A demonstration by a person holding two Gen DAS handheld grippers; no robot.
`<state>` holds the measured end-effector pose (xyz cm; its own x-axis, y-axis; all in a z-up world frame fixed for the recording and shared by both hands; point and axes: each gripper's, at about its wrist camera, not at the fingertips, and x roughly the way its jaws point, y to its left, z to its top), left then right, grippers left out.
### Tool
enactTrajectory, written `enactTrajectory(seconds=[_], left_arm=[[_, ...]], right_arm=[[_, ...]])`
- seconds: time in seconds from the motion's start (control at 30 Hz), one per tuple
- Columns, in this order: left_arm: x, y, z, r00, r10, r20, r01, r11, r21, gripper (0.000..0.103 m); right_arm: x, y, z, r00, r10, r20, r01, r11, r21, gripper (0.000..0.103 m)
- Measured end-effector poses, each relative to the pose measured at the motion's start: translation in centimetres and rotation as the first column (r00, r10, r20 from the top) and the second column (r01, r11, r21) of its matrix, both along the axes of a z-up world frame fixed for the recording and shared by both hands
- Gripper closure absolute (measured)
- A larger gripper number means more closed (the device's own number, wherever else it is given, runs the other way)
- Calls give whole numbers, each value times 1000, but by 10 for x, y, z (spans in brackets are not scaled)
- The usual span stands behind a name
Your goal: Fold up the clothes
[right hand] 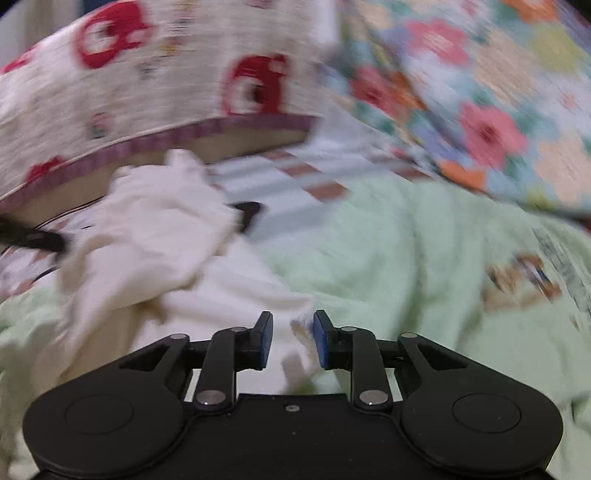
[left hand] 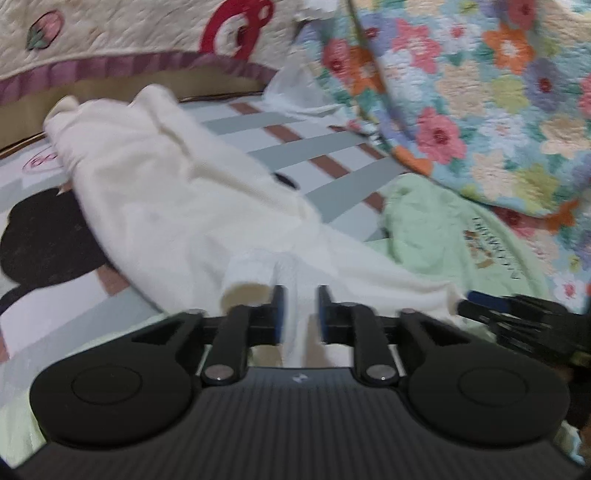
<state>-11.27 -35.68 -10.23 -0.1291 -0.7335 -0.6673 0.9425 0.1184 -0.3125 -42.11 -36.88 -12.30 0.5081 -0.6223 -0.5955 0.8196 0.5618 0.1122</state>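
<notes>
A cream-white garment (left hand: 166, 184) lies crumpled across a patterned mat (left hand: 314, 162). My left gripper (left hand: 298, 295) is shut on a gathered fold of it near the bottom of the left wrist view. My right gripper (left hand: 480, 301) shows at the right of that view, touching the garment's edge. In the blurred right wrist view the white garment (right hand: 159, 236) lies left of centre. My right gripper (right hand: 293, 328) has a bit of white cloth between its blue pads. The left gripper (right hand: 33, 236) shows at the far left.
A pale green garment (left hand: 436, 229) with a small print lies under and right of the white one; it also fills the right wrist view (right hand: 406, 258). A floral quilt (left hand: 480, 92) lies on the right. A cream quilt with red motifs (left hand: 129, 33) lies behind.
</notes>
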Motion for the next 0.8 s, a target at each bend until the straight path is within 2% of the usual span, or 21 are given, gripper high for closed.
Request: enactTrajectory(seconds=[0.07,0.13,0.23,0.33,0.47,0.53,0.63,0.7,0.8], left_arm=[[4,1,-4,999,36,20,-36,999,3,66],[8,2,-7,997,71,32,-72,997,3,55],[18,2,-10,993,114,8,-114,993,0,50],[26,-2,-14,989,145,-25,-145,989,-21,54],[25,-14,-22,992,119,-30,-120,992,-31,54],[18,-18,-26,997,79,1,-79,997,-11,98],[-4,-15,-18,992,14,126,-13,1000,-4,99],[-13,-15,-7,986,5,164,-6,1000,4,99],[-7,-10,14,997,31,65,-31,1000,1,99]], right_arm=[[6,2,0,997,64,34,-65,997,36,69],[12,4,-3,992,116,49,-119,991,62,70],[28,8,-9,986,166,16,-167,984,65,70],[41,5,-17,977,210,36,-213,972,103,70],[62,0,-23,969,248,9,-247,960,132,70],[67,-3,-24,968,252,16,-252,957,147,70],[69,-6,-27,971,241,5,-239,958,156,70],[67,-10,-29,975,223,-4,-220,960,173,70],[60,-20,-31,978,207,4,-202,949,242,68]])
